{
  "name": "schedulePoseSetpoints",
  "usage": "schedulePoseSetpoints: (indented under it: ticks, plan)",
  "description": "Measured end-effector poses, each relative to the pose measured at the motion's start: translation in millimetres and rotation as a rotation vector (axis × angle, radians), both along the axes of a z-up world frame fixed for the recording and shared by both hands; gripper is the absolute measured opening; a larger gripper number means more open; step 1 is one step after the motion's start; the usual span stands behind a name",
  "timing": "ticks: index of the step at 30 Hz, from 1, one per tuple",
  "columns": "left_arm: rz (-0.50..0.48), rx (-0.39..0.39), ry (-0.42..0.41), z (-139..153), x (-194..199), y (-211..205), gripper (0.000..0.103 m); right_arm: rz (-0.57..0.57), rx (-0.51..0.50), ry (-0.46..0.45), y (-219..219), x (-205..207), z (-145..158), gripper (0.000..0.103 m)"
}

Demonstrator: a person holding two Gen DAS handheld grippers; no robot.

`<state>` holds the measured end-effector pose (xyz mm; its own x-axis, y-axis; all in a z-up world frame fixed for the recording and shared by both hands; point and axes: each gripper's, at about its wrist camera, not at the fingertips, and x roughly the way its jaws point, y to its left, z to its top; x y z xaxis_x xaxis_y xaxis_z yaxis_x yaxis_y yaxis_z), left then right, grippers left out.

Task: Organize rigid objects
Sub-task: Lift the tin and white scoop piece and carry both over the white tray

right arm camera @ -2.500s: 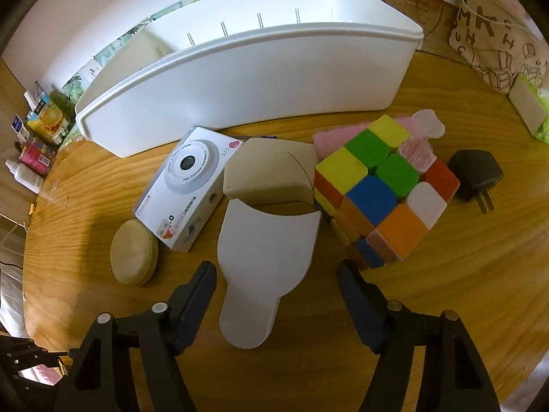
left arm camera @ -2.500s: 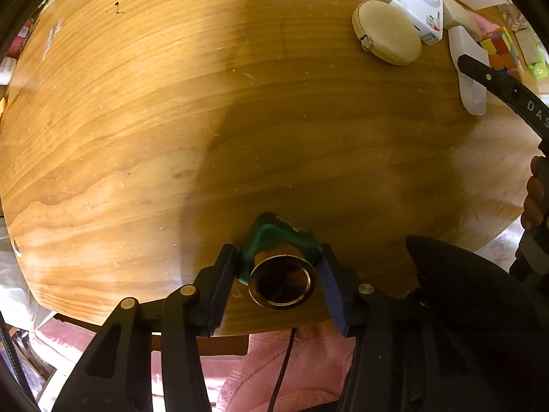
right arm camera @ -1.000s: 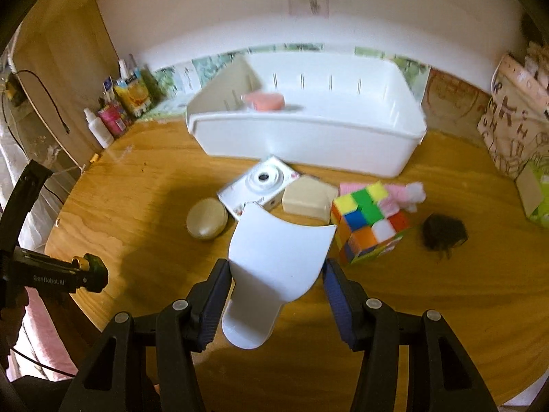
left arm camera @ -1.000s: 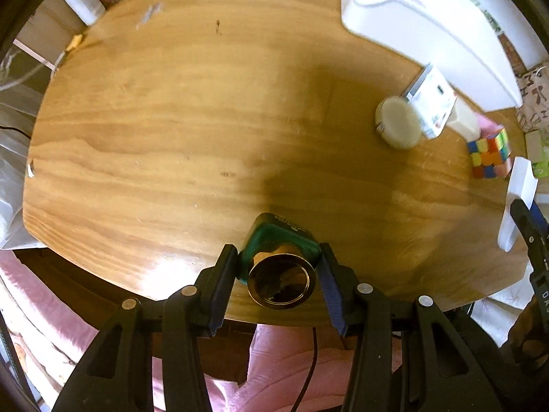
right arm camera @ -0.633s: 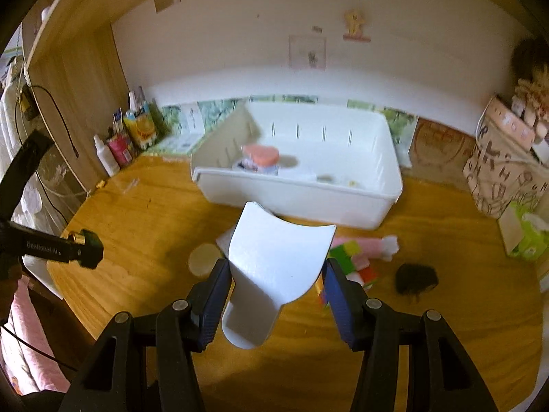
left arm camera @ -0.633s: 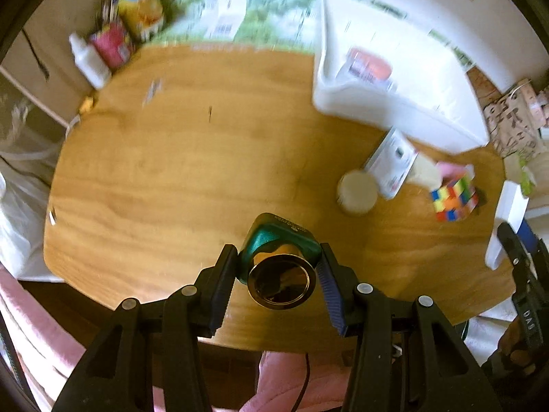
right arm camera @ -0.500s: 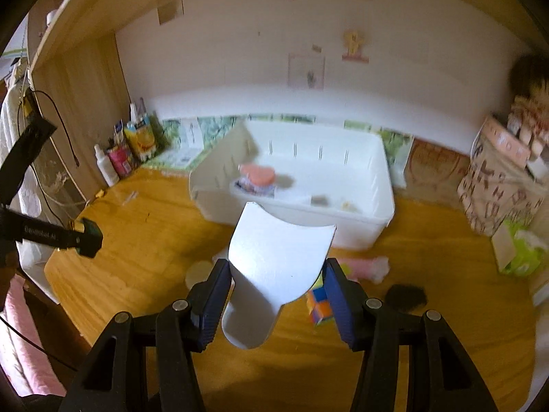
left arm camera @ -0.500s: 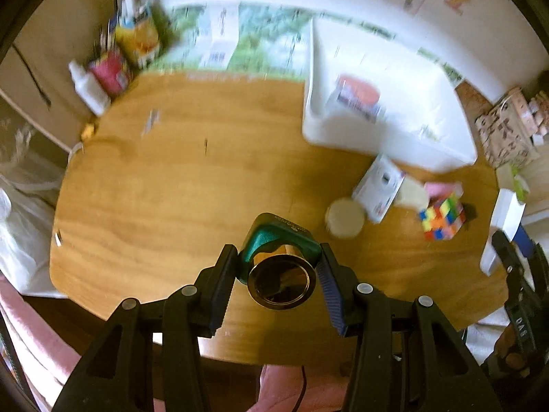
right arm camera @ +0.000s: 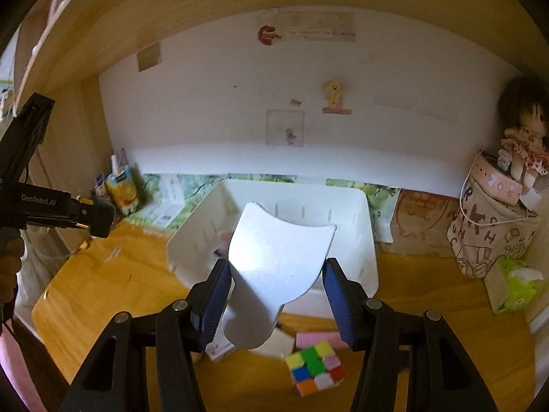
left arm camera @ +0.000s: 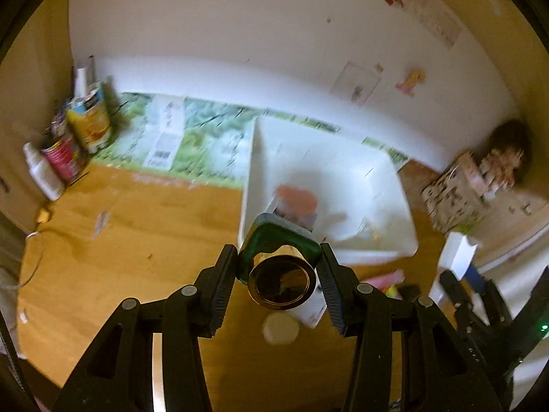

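Now, left gripper: I see my left gripper [left arm camera: 279,274] squeezing a green square bottle with a shiny gold round cap [left arm camera: 278,267], held up in the air in front of the bin.
Right gripper: my right gripper [right arm camera: 274,292] is pinched onto a white curved plastic scoop with a short handle [right arm camera: 274,267], also up in the air.
Where they should go: I think both belong in the big white plastic bin [right arm camera: 363,237] at the back of the table. It already has something with a pink round top [left arm camera: 296,199] inside.
Risk, bottle: the gold cap looks smooth and points at me, so the bottle could slip out if I tip it too far. It could also land hard on the pink-topped thing.
Risk, scoop: the scoop is wide and hides part of the bin from me, so I could bump its edge on the bin's front wall.
Risk, two hands: both hands are heading for one bin, so I think they could knock together.
Left behind: a colourful puzzle cube [right arm camera: 315,370] and a pink flat block [right arm camera: 308,338] lie on the table below the scoop.
Surface: a yellow-brown wooden table [right arm camera: 103,292], smooth.
Room: a white wall [right arm camera: 223,103] with stickers, a rag doll [right arm camera: 525,130] on a printed cloth bag [right arm camera: 487,240] at the right, and cartons and bottles [left arm camera: 68,144] in the left corner.
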<state>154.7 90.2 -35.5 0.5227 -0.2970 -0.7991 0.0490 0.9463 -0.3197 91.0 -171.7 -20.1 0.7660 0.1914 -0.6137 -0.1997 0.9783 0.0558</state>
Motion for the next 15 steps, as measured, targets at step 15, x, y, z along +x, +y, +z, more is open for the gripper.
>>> schedulePoseSetpoints:
  ticks: [15]
  plan:
    - [-0.064,-0.098,-0.147,-15.0,62.4,-24.0,0.051,-0.088,0.041,-0.009,-20.2,60.1,-34.7,0.056]
